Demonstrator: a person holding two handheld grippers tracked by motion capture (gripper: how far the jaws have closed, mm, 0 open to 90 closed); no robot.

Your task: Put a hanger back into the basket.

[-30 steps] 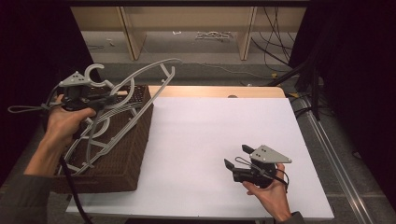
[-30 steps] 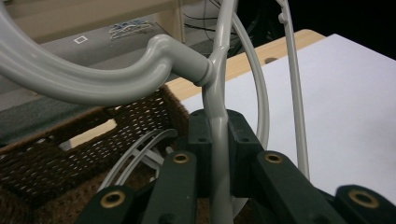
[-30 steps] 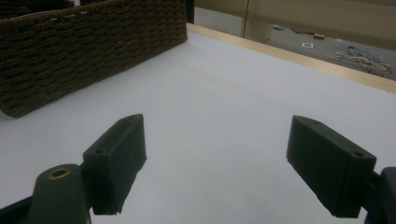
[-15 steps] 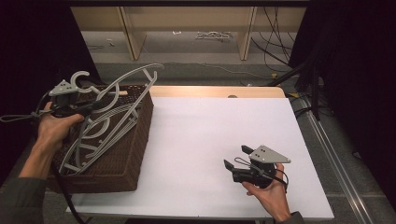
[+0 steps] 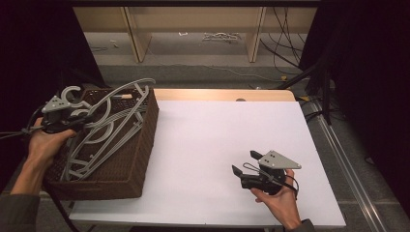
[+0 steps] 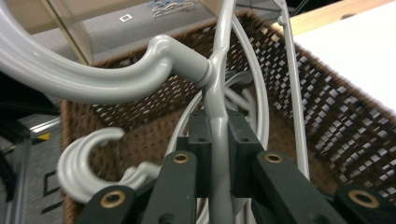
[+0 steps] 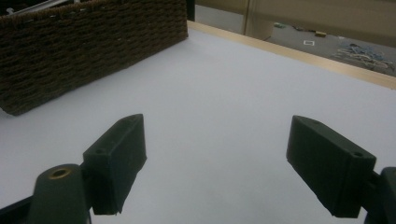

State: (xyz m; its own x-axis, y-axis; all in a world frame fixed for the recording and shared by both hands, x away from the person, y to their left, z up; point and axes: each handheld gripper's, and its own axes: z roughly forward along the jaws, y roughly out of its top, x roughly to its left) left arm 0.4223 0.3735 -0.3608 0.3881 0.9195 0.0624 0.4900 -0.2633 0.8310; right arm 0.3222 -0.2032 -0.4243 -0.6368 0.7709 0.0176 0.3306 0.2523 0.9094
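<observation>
Two grippers in play. Left gripper (image 5: 72, 118) sits over the far-left part of the wicker basket (image 5: 140, 159), clenched on a grey plastic hanger (image 5: 109, 123). In the left gripper view its black jaws press either side of the hanger's thin neck bar (image 6: 218, 140), just below where the hook (image 6: 93, 79) branches off; bar runs straight up between the pads, touching both. Held hanger lies tilted across the basket, hook end at the gripper, far shoulder reaching up over the basket's far-right rim. More grey hangers (image 6: 93, 158) lie under it inside the basket, hooks curled near the left wall.

Right gripper (image 5: 244, 166) is well apart from all that, low over the white table top (image 5: 217, 130) near the front right, held in the person's hand (image 5: 278, 198). Jaws spread wide, nothing between them, bare table beneath in the right gripper view. Basket wall (image 7: 93, 42) shows far off to its upper left.
</observation>
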